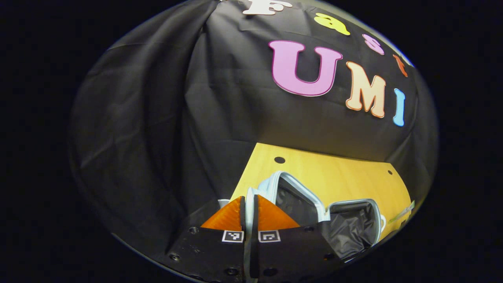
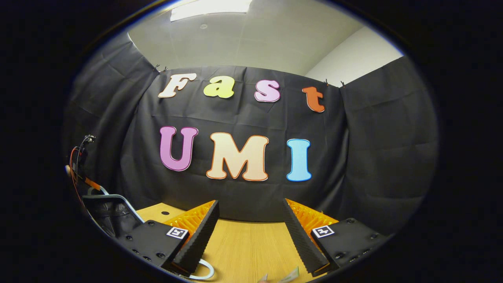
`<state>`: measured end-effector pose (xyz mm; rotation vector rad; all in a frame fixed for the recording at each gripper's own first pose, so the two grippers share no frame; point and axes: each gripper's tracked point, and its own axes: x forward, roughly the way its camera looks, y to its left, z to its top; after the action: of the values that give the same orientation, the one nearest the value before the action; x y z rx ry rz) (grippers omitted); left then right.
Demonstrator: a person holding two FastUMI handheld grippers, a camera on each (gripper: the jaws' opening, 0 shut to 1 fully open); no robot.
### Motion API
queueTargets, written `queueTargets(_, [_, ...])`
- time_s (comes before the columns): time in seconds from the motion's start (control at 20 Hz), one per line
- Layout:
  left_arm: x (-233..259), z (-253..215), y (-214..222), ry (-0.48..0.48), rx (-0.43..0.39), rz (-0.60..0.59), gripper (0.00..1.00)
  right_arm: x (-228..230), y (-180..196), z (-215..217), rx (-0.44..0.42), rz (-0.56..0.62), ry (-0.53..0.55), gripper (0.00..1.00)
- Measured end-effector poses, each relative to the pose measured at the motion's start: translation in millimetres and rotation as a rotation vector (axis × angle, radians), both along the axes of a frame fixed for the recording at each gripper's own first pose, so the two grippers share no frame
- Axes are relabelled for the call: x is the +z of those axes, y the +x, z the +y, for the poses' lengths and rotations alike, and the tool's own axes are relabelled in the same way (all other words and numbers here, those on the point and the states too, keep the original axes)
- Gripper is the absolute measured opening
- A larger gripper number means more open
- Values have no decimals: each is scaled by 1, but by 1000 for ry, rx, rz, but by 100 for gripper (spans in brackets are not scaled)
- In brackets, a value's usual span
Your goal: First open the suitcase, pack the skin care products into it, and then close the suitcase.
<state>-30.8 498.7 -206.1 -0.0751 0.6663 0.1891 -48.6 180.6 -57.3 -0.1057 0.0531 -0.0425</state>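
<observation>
Your left gripper [image 1: 249,208] has its jaws drawn together on a thin pale edge that runs up between them. That edge belongs to the suitcase [image 1: 314,204], so you are pinching the suitcase rim at its near corner. In the left gripper view the suitcase lies open just ahead and to the right of the jaws. Two pale-rimmed halves face up, each lined with dark crinkled fabric. The half nearer the jaws begins directly beyond the fingertips; the second half sits further right, touching the first along the hinge side. Both halves rest on the wooden table [image 1: 334,165], which extends beyond and to the right of the jaws up to the black cloth wall.

Your right gripper [image 2: 250,208] has its jaws spread wide with nothing between them. Bare tabletop [image 2: 243,243] fills the gap between the two fingers. In the right gripper view the open suitcase [image 2: 114,212] stands far to the left of the jaws, its pale rim raised and its dark lining visible beneath. A pale looped piece shows under the left finger, too little of it to identify. A small pale item shows below the gap between the jaws, too cropped to identify.
</observation>
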Motion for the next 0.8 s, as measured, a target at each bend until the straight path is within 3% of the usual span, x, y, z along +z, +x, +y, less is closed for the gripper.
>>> queueTargets(0.2, [-26,26,-7,56,45,39,0,-1,1,-1,-5,16,7,98])
queueTargets(0.3, [-35,42,-15,120,88,71,6,3,0,-5,-17,8,4,98])
queueTargets(0.45, [-19,43,-5,172,106,2,17,5,-3,-9,-23,1,0,98])
queueTargets(0.5, [-10,40,-5,186,105,-20,26,4,-3,-9,-21,3,2,98])
queueTargets(0.7, [42,15,5,291,85,-158,91,7,-4,-22,-46,-13,29,100])
queueTargets(0.75, [55,4,9,293,83,-187,85,6,-3,-25,-52,-11,34,98])
queueTargets(0.8, [68,-10,10,285,87,-216,92,3,-2,-28,-55,-6,39,98])
